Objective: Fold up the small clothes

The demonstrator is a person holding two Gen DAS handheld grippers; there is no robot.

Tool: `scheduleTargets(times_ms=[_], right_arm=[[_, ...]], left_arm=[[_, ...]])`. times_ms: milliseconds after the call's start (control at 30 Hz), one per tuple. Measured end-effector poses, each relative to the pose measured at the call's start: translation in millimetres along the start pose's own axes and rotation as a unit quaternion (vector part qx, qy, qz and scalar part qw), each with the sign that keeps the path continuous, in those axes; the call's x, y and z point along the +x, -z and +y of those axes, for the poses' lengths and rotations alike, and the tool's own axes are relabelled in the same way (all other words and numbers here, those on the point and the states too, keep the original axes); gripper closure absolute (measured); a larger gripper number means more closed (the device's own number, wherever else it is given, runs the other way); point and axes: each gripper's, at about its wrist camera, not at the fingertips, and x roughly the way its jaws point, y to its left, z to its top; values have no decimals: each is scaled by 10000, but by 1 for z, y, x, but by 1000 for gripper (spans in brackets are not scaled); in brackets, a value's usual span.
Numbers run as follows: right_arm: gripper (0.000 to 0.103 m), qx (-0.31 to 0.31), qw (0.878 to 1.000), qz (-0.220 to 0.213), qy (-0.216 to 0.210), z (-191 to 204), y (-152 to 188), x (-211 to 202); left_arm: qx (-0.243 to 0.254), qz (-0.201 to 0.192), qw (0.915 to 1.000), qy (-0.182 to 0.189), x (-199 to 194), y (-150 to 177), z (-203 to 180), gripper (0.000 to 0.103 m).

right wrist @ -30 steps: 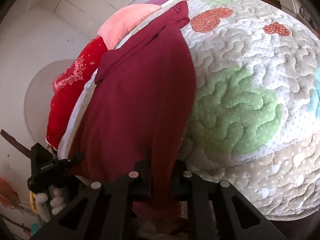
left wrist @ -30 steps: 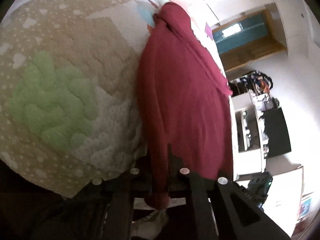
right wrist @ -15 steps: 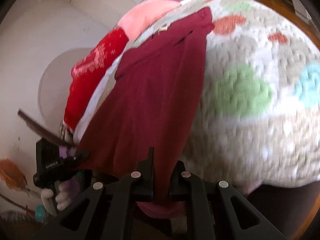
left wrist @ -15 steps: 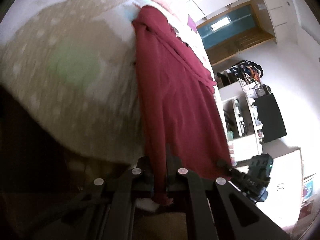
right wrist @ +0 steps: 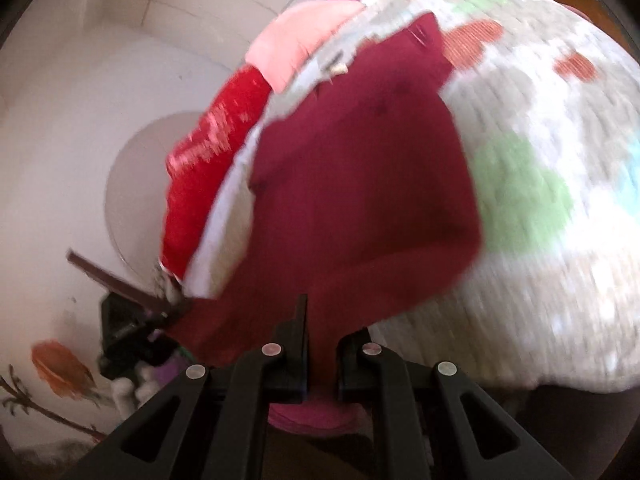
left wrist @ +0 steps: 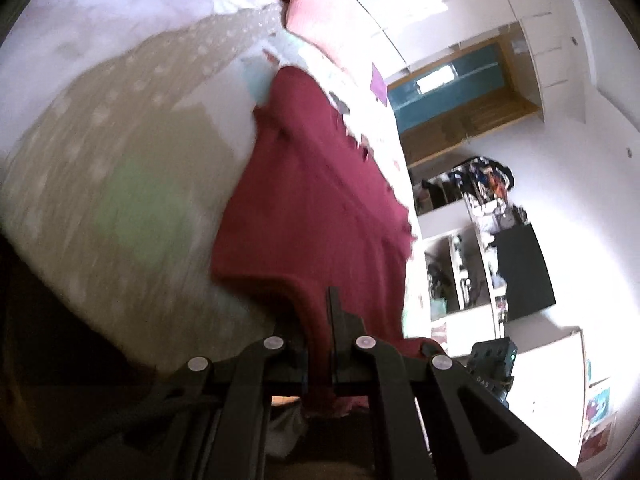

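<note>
A dark red garment (left wrist: pixel 320 216) lies stretched over a quilted bedspread (left wrist: pixel 120 184). My left gripper (left wrist: pixel 320 344) is shut on one near corner of its edge. In the right wrist view the same dark red garment (right wrist: pixel 360 208) spreads over the quilt (right wrist: pixel 560 240), and my right gripper (right wrist: pixel 320 340) is shut on its other near corner. Each gripper shows at the edge of the other's view: the right one (left wrist: pixel 492 364) and the left one (right wrist: pixel 136 320). The cloth hangs taut between them, off the near edge of the bed.
A red pillow (right wrist: pixel 212 152) and a pink pillow (right wrist: pixel 304 36) lie at the head of the bed. White shelves with clutter (left wrist: pixel 472 264) and a dark cabinet (left wrist: pixel 524 272) stand beyond the bed. A white wall (right wrist: pixel 80 100) is on the left.
Both grippers have pulled the garment's near edge back toward the foot of the bed. The cloth has spread wider and flatter, and more of the pillows shows.
</note>
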Motion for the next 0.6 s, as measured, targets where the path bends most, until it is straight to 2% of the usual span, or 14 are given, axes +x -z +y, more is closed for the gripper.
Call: scheduleTargets(times_ms=[200,367,600], right_arm=[[93,367,9981,-497,-77,-1,-84,37],[93,893,9939,-625,-139,-14,-137,62],[93,1215,9903,-666,125,-39,-199,93]], left_arm=[[-39,-60,9997,-230,49,-68,-16,97],[-157,115,9984,-527,95,-125,-14,97],[-164,130,9970,-752,142,-193,-24,97]])
